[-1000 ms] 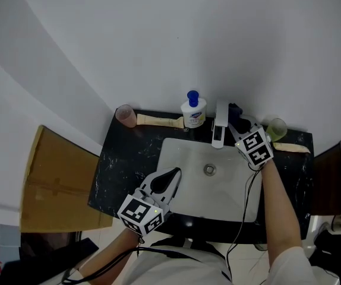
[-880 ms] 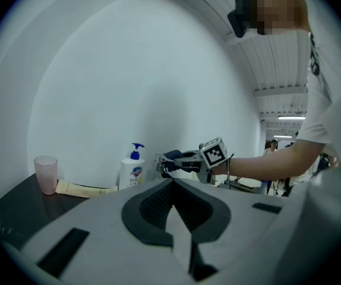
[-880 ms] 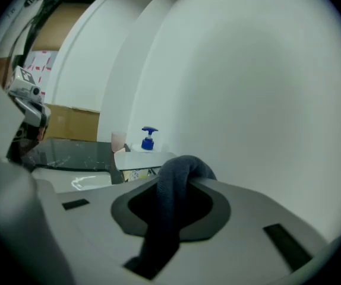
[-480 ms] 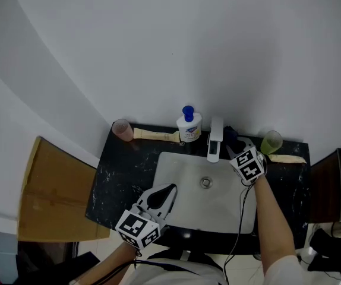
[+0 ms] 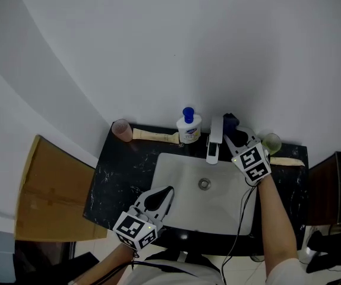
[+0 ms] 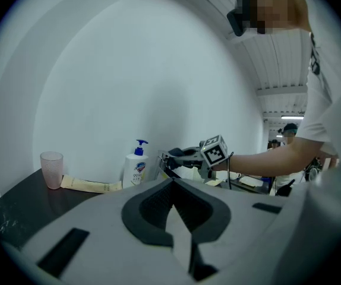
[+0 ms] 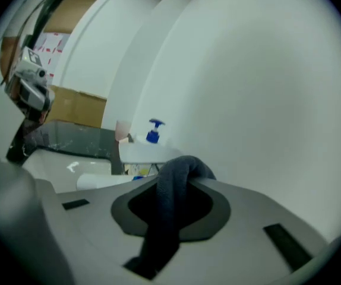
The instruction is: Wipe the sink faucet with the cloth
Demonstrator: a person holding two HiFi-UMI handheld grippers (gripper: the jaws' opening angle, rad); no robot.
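Cloth: a dark, bunched cloth (image 7: 169,202) is clamped in the right gripper (image 5: 234,133) and sits just beside the top of the faucet (image 5: 213,140), on its right in the head view; whether it touches the metal I cannot tell.
Right fingers: closed on a fold of the cloth, which loops up over their tips and hangs down between them.
Left fingers: the left gripper (image 5: 167,191) has its fingers together with nothing between them and hovers over the near rim of the sink (image 5: 166,166).
Faucet: white, upright at the back of the sink on the dark table (image 5: 122,166), with a soap bottle (image 5: 188,126) just to its left.
How the cloth handles: probably light, limp and thick (it drapes rather than stands), so it should mould round the spout but could slip out under a hard drag.
Where to hold: the present grip on a doubled fold looks sound, leaving a padded loop ahead of the tips to do the rubbing.
Faucet itself: likely rigid and smooth, so firm strokes along it seem safe.
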